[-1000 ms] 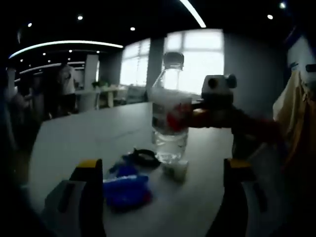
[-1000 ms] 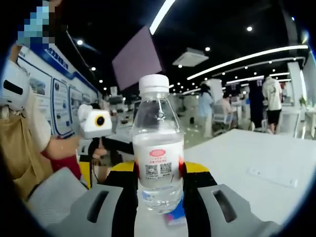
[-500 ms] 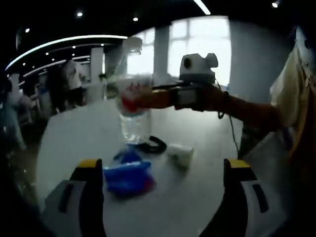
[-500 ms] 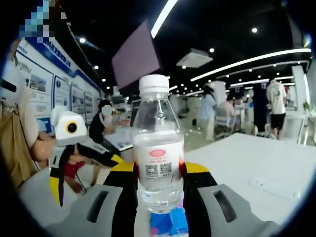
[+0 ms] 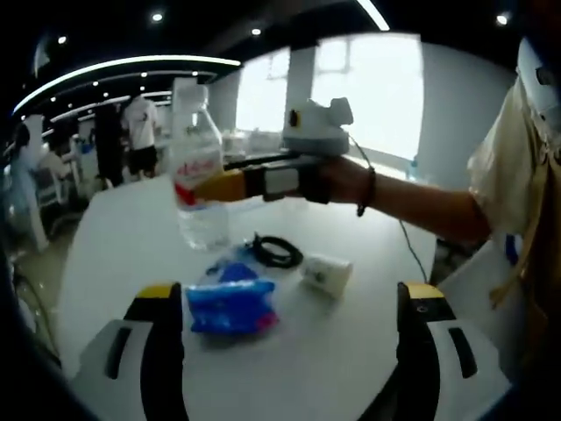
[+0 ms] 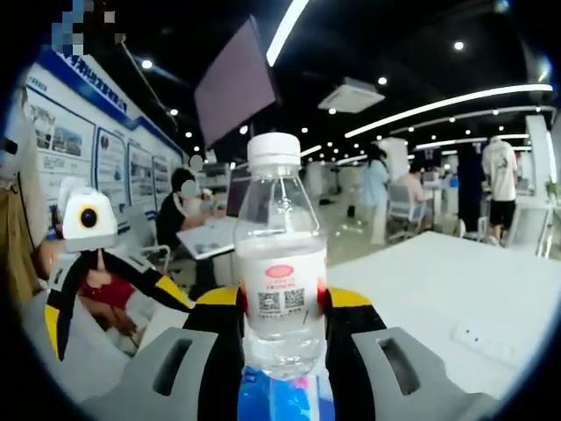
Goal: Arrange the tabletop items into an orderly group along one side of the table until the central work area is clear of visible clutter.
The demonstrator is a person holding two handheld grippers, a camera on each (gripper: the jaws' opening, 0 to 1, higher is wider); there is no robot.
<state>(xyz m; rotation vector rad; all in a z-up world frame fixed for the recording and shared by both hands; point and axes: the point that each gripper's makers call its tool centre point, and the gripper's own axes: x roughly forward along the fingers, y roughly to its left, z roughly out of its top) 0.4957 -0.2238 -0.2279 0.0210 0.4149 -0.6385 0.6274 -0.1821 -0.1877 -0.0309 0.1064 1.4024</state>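
Your right gripper (image 6: 280,303) clamps the water bottle (image 6: 280,263) upright above the white table (image 5: 351,351).

In the left gripper view the bottle (image 5: 198,167) hangs ahead and left of your left gripper (image 5: 289,351), whose jaws stand wide apart with nothing between them. Just ahead of its left jaw lies a blue packet (image 5: 232,305); beyond that a black cable coil (image 5: 277,253) and, to its right, a small white object (image 5: 326,274) — too blurred to name. In the right gripper view the bottle's base is cut off behind the jaws, a blue patch below it — and your left gripper (image 6: 83,263) shows at far left.
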